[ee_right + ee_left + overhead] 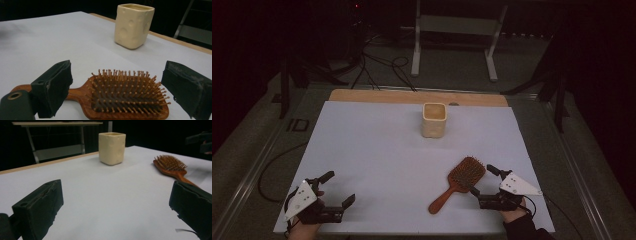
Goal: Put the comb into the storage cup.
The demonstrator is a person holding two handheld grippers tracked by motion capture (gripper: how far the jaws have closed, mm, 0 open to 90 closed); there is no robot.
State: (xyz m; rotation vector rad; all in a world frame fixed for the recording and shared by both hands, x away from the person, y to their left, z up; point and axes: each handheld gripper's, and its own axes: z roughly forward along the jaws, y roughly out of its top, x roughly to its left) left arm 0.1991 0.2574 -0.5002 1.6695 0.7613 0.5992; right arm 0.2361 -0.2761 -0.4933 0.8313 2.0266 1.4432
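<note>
The right gripper [482, 180] sits at the near right of the white table surface [377, 150], its jaws spread wide and holding nothing. The wooden hairbrush [459, 182] lies flat, bristles up, just beside this gripper, with its paddle head toward the far side and its handle pointing to the near left. In the high view, the jaws appear beside the brush's right edge, one near the head and one near the neck; contact cannot be confirmed from there. The right gripper view shows the brush head [127, 96] lying between the two open jaws, with the handle passing behind the left-hand jaw; the bristle pins are individually visible here, a detail that the high view lacks.

The left gripper [338, 188] rests at the near left, well apart from the brush. Its jaws are also wide open and empty, with bare table between them in the left gripper view [116, 202]. That view shows the hairbrush [172, 166] from its side, at the right.

A cream square cup [434, 120] stands upright toward the far edge. The right gripper view reveals round dimples on the cup [133, 25] walls. The high view alone shows the wooden table edge [417, 96] and the metal stand [457, 30] behind.
</note>
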